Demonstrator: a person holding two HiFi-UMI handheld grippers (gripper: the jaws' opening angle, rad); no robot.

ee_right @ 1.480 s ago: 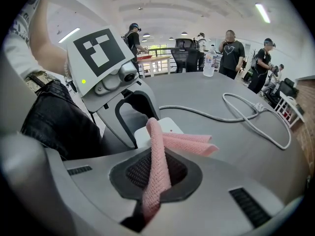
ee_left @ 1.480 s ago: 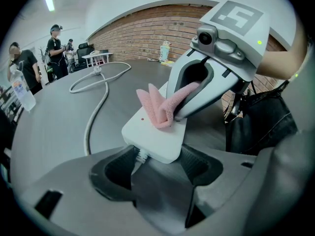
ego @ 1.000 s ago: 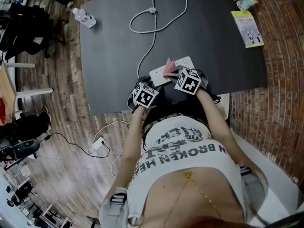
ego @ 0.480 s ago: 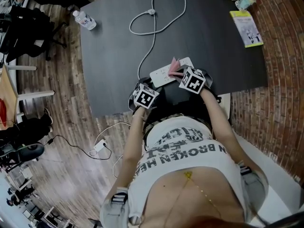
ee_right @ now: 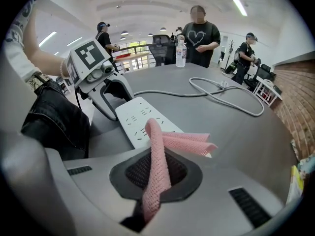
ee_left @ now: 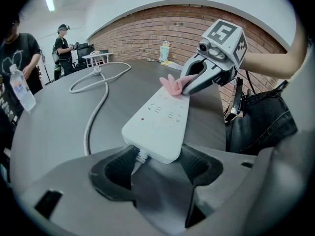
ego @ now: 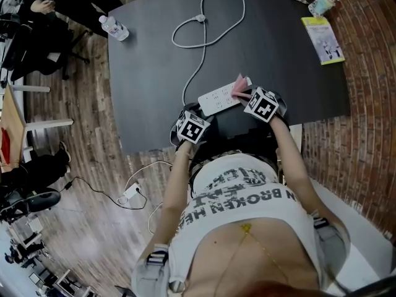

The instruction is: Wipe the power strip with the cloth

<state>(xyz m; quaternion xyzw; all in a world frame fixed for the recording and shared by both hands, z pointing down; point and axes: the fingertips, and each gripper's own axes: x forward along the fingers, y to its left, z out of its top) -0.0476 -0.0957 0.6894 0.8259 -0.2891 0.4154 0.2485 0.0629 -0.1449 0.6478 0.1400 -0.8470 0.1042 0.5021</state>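
Dark worktop [ego: 148, 67], viewed steeply from above. White power strip [ego: 219, 96] is lying near the front edge, running at a slant, with its grey cable [ego: 201, 36] looping away across the surface toward the far side.

Left gripper [ee_left: 157, 163] is sitting at the cable end of the strip. Its dark fingers [ee_left: 199, 163] are bracketing that end, one on each long side, closed in against the strip's corners and pinning it. The cable is exiting just at the inner face of the left-hand finger.

Right gripper [ee_right: 157, 178] is working at the opposite end of the strip. Its fingers [ee_right: 182, 173] are clamping a pink mesh cloth [ee_right: 157, 146]; one strand is rising upright out of the grip and folding over, and the free folded part is resting on the far end of the strip's top face, near its outer edge. In the left gripper view the cloth is touching the strip right at the tip of the right gripper.

The two grippers are facing each other along the strip's length.

Elsewhere on the worktop: a water bottle [ego: 113, 27] at the far left corner, a yellow-edged booklet [ego: 322, 39] and a small cup [ego: 323, 0] at the far right, all well apart from the strip. Several people [ee_right: 199, 33] are standing beyond the far edge.
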